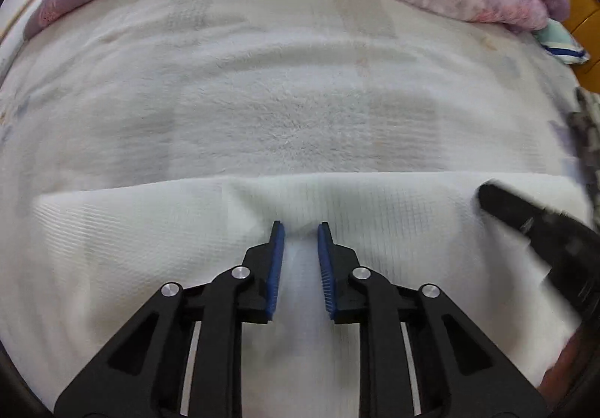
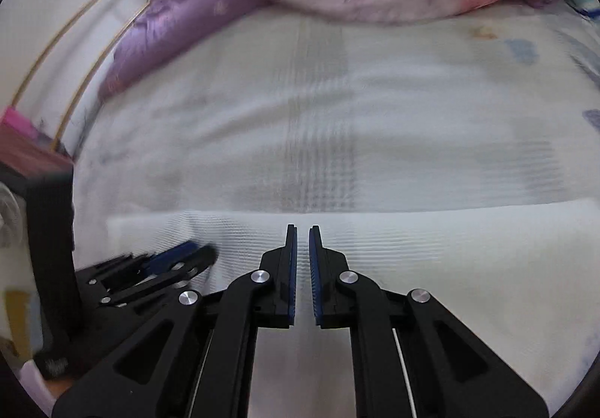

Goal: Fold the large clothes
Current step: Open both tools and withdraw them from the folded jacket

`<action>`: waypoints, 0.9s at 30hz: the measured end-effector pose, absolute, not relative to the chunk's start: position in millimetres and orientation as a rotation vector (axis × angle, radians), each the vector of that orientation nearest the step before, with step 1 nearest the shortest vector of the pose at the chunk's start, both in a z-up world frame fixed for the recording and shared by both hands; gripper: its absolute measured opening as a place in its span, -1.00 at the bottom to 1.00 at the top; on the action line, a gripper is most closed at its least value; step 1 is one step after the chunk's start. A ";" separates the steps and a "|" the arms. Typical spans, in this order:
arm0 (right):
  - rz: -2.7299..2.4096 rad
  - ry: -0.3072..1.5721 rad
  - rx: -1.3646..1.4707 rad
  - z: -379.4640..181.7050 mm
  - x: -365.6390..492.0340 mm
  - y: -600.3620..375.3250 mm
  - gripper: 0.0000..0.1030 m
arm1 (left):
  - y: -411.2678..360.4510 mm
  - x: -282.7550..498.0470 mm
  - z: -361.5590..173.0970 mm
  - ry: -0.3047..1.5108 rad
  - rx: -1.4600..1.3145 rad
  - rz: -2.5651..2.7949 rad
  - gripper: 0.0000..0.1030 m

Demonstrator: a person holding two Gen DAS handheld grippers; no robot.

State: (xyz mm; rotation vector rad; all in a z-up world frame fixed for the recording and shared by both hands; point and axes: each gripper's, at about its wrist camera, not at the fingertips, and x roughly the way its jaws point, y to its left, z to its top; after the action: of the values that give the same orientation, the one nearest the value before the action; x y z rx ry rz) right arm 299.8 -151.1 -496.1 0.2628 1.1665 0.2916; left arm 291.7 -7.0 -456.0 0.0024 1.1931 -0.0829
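The white garment lies spread on the bed, its far edge straight across both views — a fold looks laid, with the next one to come. The left tool hovers above it, narrowly parted with nothing between. The right tool is all but closed and empty. Next, each would need to pinch an edge. Only the right view shows a pink box beside the bed; only the left, wooden flooring at far right.
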 end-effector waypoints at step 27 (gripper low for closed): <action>0.188 1.137 0.237 -469.8 250.4 -227.9 -1.00 | 72.1 237.6 -440.4 1.126 0.074 -0.038 -0.87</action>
State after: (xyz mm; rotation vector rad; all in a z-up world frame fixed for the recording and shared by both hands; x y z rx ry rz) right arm 250.4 -227.9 -469.8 0.2368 1.1367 0.1876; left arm 237.6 72.1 -440.4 0.0743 1.1262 -0.0377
